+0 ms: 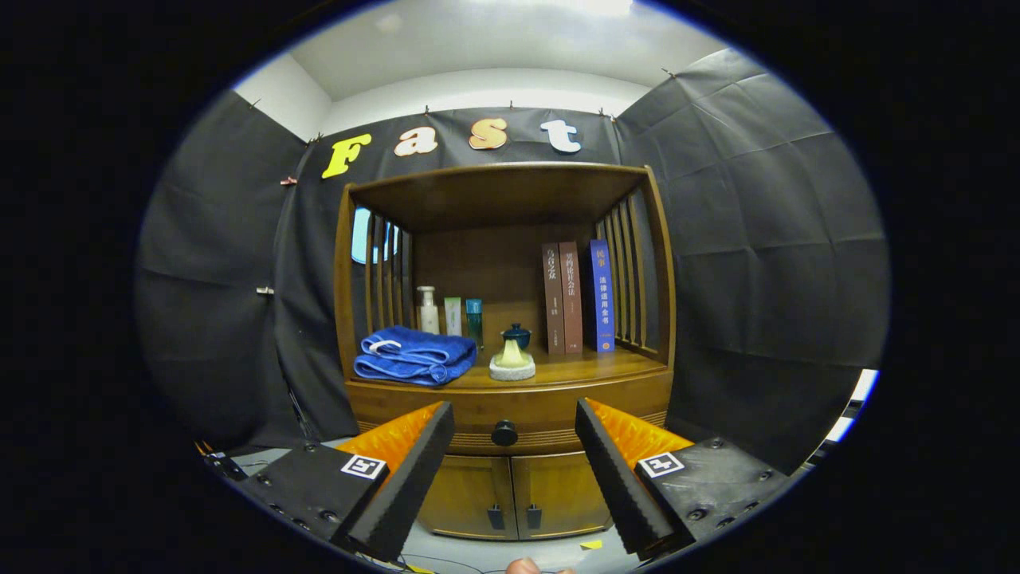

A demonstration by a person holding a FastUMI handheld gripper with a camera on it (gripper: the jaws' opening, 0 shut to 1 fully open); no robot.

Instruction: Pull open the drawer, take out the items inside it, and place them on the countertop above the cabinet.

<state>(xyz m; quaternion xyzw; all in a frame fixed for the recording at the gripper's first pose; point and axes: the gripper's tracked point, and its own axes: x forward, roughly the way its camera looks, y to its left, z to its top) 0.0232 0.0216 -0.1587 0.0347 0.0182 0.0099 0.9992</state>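
A brown wooden cabinet stands ahead of me, with a closed drawer (510,410) under its countertop (574,368). The drawer's round dark knob (504,433) sits centred between my two fingers, some way beyond their tips. My gripper (514,418) is open, fingers spread wide, with nothing held. The drawer's inside is hidden. Two closed lower doors (514,494) with small dark handles lie below the drawer.
On the countertop lie a folded blue towel (414,356), a small pale ornament on a round base (512,360), a dark teapot (516,336), three small bottles (451,315) and three upright books (576,296). Slatted side rails and a top shelf enclose it.
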